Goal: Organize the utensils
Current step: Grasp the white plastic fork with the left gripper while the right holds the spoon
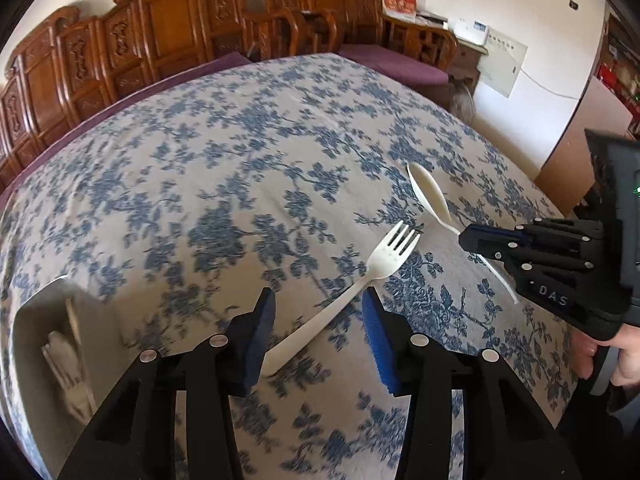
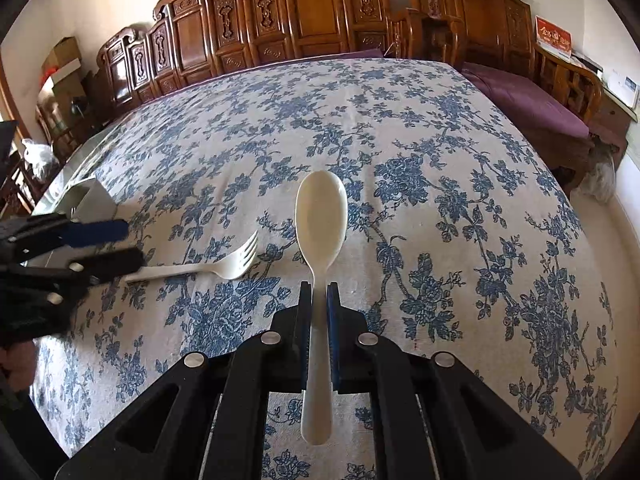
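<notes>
Between the left gripper's [image 1: 318, 320] wide-apart fingers lay the fork [image 1: 352, 284] on the tablecloth [image 1: 200, 160]; the right gripper [image 2: 319, 304] clamped the spoon [image 2: 320, 216]; next, seemingly, closing on the fork handle.

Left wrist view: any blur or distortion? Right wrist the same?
Left wrist: the tablecloth pattern is smeared by motion blur, the white holder at left is soft, and the fork stays fairly crisp; strong fisheye bulge. Right wrist: sharper, spoon and cloth print clear, with the same barrel curve and dark corners.
</notes>
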A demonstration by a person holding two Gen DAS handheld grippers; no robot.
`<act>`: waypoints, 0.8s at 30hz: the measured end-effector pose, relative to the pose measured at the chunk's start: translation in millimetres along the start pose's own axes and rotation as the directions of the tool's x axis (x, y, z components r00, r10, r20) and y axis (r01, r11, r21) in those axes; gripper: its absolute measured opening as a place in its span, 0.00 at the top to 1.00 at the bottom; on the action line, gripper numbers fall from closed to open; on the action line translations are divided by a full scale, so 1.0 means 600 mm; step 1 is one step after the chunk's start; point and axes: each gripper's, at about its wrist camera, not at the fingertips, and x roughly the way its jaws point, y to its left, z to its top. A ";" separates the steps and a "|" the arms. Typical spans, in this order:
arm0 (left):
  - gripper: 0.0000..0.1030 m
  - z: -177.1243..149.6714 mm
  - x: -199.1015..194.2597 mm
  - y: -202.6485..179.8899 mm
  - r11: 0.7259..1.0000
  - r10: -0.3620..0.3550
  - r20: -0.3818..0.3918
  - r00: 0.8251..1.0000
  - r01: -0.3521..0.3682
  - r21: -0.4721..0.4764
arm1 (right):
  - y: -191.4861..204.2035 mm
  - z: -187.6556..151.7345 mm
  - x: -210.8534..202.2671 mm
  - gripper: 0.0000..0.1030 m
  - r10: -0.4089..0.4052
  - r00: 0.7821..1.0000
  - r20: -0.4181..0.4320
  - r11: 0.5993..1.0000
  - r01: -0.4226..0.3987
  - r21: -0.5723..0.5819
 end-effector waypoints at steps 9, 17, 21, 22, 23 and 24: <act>0.61 0.003 0.058 -0.026 1.000 0.006 -0.094 0.996 -0.003 0.028 | 0.000 0.007 -0.003 0.91 0.023 1.000 0.020 1.000 -0.023 0.009; 0.91 0.001 0.063 -0.028 0.998 0.041 -0.149 0.988 -0.035 0.043 | 0.000 0.010 -0.004 0.91 0.031 0.999 0.026 0.999 -0.032 0.013; 0.93 -0.008 0.057 -0.037 0.996 0.068 -0.150 0.986 -0.058 0.068 | 0.003 0.011 -0.006 0.91 0.036 0.999 0.030 0.999 -0.036 0.007; 0.93 -0.007 0.058 -0.037 0.996 0.070 -0.151 0.986 -0.061 0.067 | 0.004 0.012 -0.006 0.91 0.038 0.999 0.030 0.999 -0.038 0.006; 0.93 -0.009 0.056 -0.037 0.996 0.073 -0.153 0.986 -0.064 0.065 | 0.005 0.012 -0.006 0.91 0.041 0.999 0.032 0.999 -0.041 0.006; 0.93 -0.011 0.053 -0.037 0.996 0.073 -0.151 0.986 -0.064 0.062 | 0.006 0.013 -0.007 0.91 0.044 0.998 0.034 0.999 -0.044 0.006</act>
